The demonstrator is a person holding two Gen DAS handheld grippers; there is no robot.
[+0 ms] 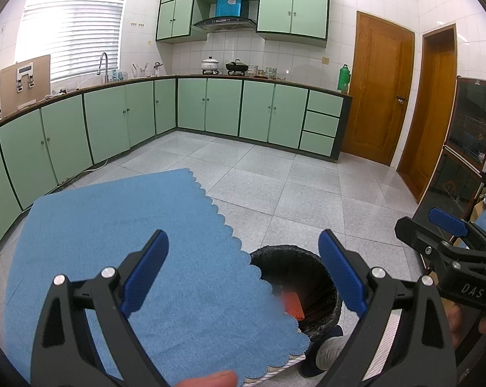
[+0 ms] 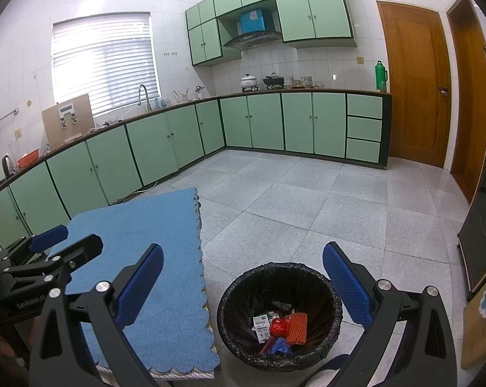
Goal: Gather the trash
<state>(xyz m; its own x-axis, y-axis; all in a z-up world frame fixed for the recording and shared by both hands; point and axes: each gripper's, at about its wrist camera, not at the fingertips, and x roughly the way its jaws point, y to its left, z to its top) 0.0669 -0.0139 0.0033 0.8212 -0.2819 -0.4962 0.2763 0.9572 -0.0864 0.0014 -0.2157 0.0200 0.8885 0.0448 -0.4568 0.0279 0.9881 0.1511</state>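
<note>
Both claws are held wide and empty. The lined trash bin [image 2: 280, 316], holding wrappers, is seen at lower centre beneath the right claw [image 2: 243, 285], nearer than the left claw [image 1: 243, 272]; the blue-clothed surface [image 2: 139, 258] is seen bare.

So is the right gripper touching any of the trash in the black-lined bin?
Apart. The right wrist view shows the right gripper open and empty above the black-lined bin, trash lying at its bottom.
</note>
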